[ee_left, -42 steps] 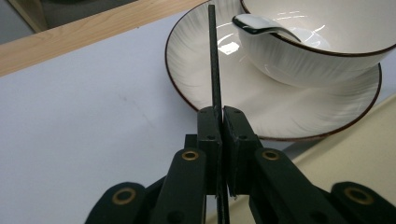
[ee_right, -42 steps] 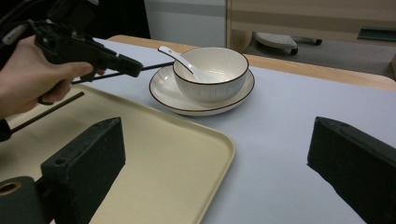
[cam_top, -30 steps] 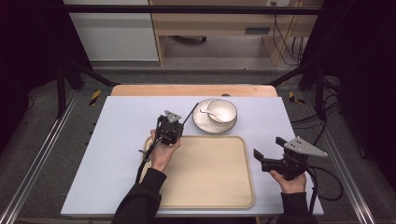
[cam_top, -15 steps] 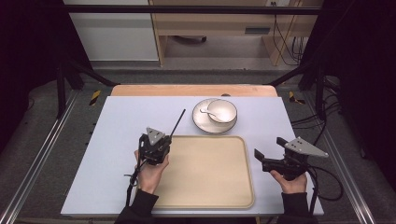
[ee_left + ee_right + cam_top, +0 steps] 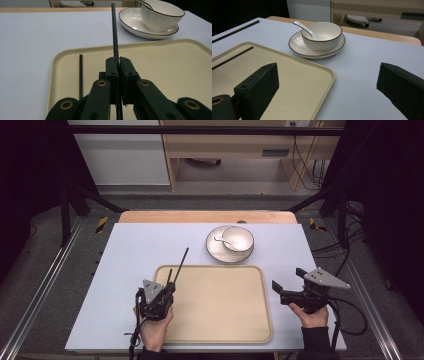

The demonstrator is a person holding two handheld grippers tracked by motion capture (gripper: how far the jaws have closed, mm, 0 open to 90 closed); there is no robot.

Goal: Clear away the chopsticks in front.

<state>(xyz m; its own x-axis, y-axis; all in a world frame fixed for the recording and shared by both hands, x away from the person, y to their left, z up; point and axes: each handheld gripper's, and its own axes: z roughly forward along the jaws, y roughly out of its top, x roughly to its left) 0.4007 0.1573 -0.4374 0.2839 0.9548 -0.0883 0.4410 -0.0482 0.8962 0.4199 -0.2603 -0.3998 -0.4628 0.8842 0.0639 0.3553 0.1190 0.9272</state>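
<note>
Chopsticks sit at the left side of the scene: one black chopstick (image 5: 115, 32) is pinched between the closed jaws of the left gripper (image 5: 159, 296), pointing far and slightly right, out past the tray's far-left corner and over the table. In the left gripper view its shaft runs up from between the pressed-together jaws toward the plate. A second chopstick (image 5: 80, 75) lies flat inside the tray along its left rim, just beside the gripper and apart from the held one. The person's left hand (image 5: 152, 332) holds this gripper at the near-left corner of the beige tray (image 5: 220, 330), which rests on the pale table (image 5: 125, 245) at its near middle. Beyond the tray's far edge, slightly right of centre, a white plate (image 5: 220, 255) with a dark rim carries a white bowl (image 5: 238, 239), and a white spoon (image 5: 220, 239) leans in the bowl with its handle over the left rim. Right of the tray, near its right edge, the right gripper (image 5: 287, 287) rests over the table in the right hand (image 5: 311, 316), jaws spread wide apart with nothing between them.
</note>
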